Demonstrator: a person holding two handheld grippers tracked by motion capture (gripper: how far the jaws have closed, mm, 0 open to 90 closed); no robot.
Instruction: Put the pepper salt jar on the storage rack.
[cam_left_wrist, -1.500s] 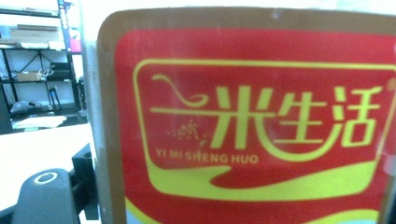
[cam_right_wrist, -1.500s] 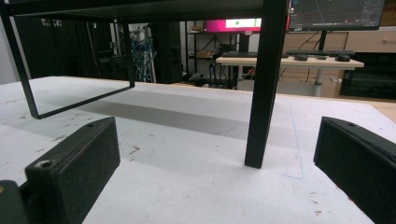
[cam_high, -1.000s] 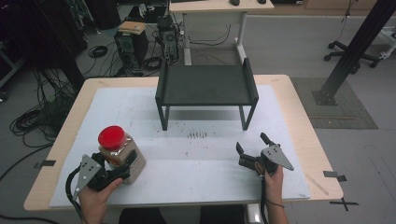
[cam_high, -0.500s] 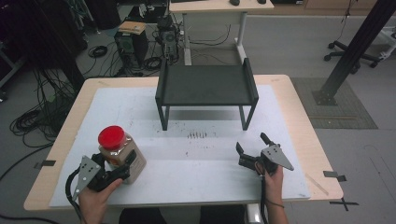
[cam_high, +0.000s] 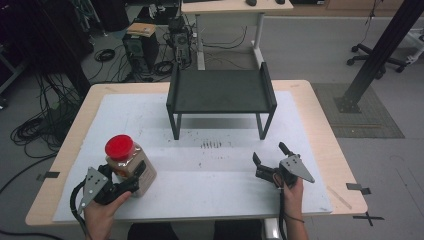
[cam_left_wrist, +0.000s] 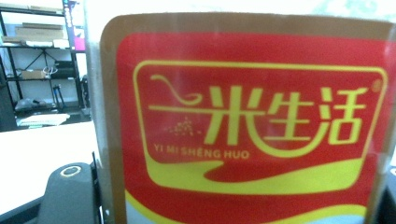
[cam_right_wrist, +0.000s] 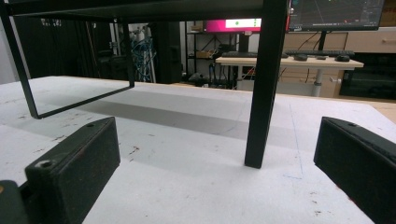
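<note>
The left gripper (cam_high: 134, 184) was seen at the near left of the white table mat (cam_high: 210, 170), its jaws having just been closing and now clamped on the lower body of a clear plastic jar with a round red lid (cam_high: 131, 165). The jar stood upright on the mat, well to the near left of the black metal shelf stand (cam_high: 220, 92). In the left gripper view the jar's red and yellow label (cam_left_wrist: 252, 126) was pressed close to the camera, with one black jaw lying against the jar's side. The right gripper (cam_high: 270, 156) was held low over the mat, near and to the right of the stand's front right leg; its jaws were spread wide with nothing between them, and one black pad (cam_right_wrist: 77, 158) was seen at each side of the right gripper view. Between those pads the stand's black front leg (cam_right_wrist: 261, 88) was planted on the mat. Farther off, small dark specks (cam_high: 211, 145) were scattered on the mat just in front of the stand. Beyond the stand, past the table's far edge, a light wooden desk (cam_high: 227, 7) stood on the grey floor, with tangled black cables (cam_high: 45, 125) lying to its left.
</note>
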